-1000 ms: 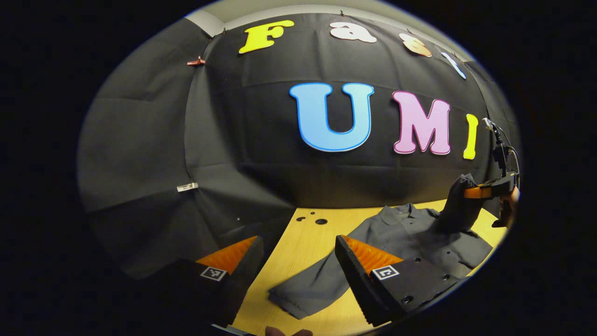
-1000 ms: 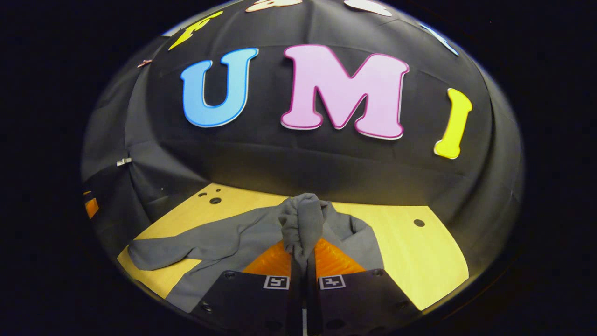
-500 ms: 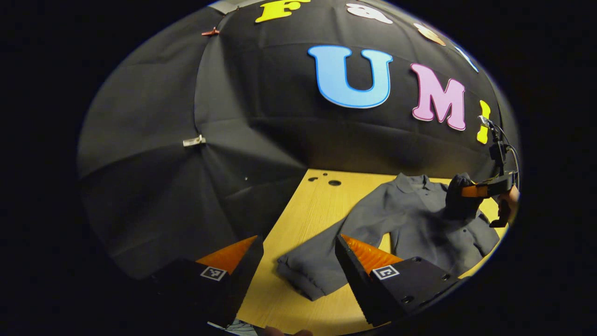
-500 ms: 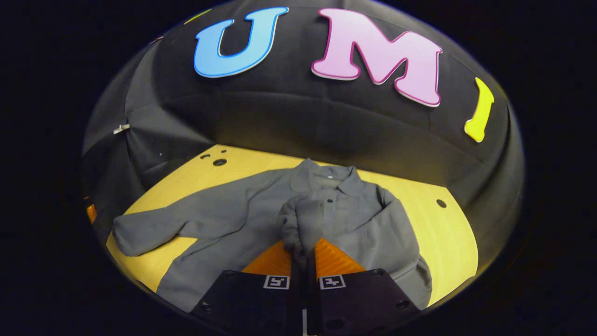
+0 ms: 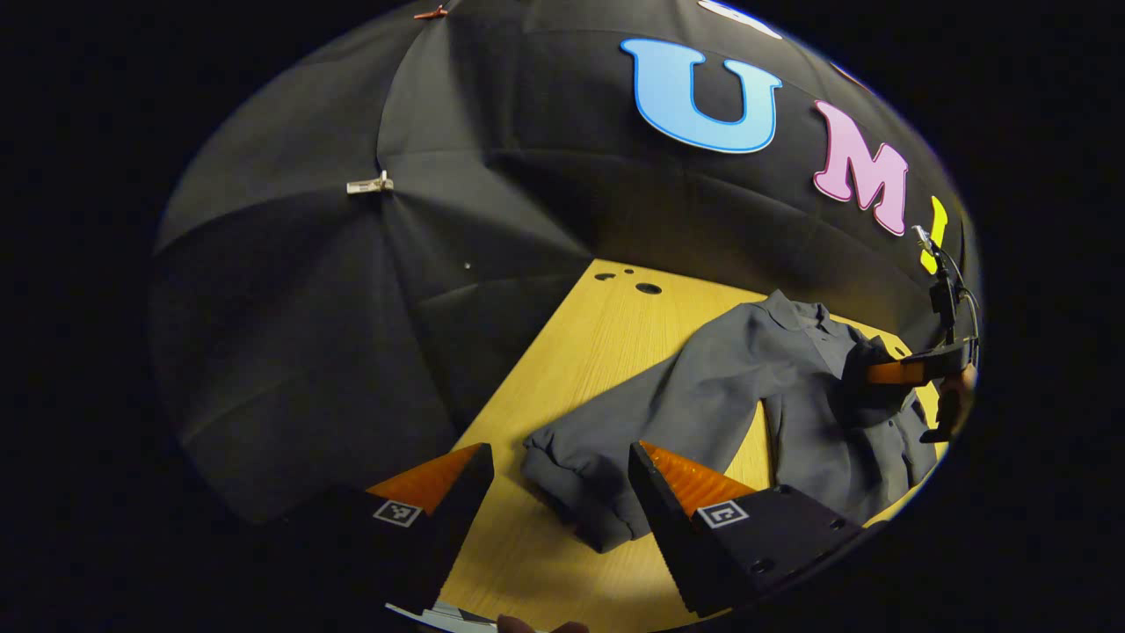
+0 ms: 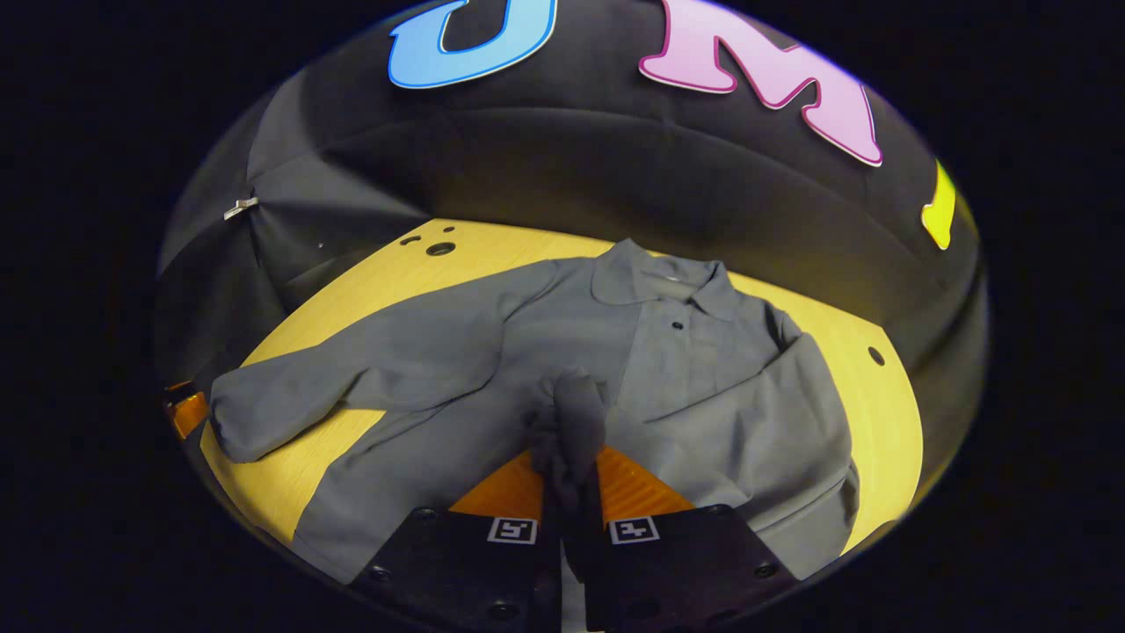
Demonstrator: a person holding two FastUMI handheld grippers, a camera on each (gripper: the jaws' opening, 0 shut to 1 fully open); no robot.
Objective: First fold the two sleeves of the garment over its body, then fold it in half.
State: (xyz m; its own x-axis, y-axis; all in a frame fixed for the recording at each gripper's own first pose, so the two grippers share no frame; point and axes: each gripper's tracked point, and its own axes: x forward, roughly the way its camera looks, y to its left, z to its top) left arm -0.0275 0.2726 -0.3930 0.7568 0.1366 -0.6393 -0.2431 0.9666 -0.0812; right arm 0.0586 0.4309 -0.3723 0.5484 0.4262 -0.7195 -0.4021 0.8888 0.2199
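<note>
A grey long-sleeved shirt (image 6: 694, 369) lies collar-away on the wooden table (image 6: 888, 422). My right gripper (image 6: 569, 470) is shut on the cuff of the right sleeve (image 6: 573, 420), holding it low over the shirt's body. In the left gripper view this gripper (image 5: 892, 374) shows at the far right over the shirt (image 5: 817, 413). The other sleeve (image 6: 352, 374) lies spread out to the left. My left gripper (image 5: 558, 479) is open, its fingers standing either side of that sleeve's cuff (image 5: 580, 475), just above it.
The black cloth wall rises close behind the table. Round holes (image 5: 648, 288) mark the table's far left corner, and another hole (image 6: 876, 356) sits right of the shirt. Bare wood (image 5: 580, 352) lies left of the spread sleeve.
My right gripper has carried the cuff down and inward over the shirt's body. My left gripper has tipped down and come closer to the left cuff.
</note>
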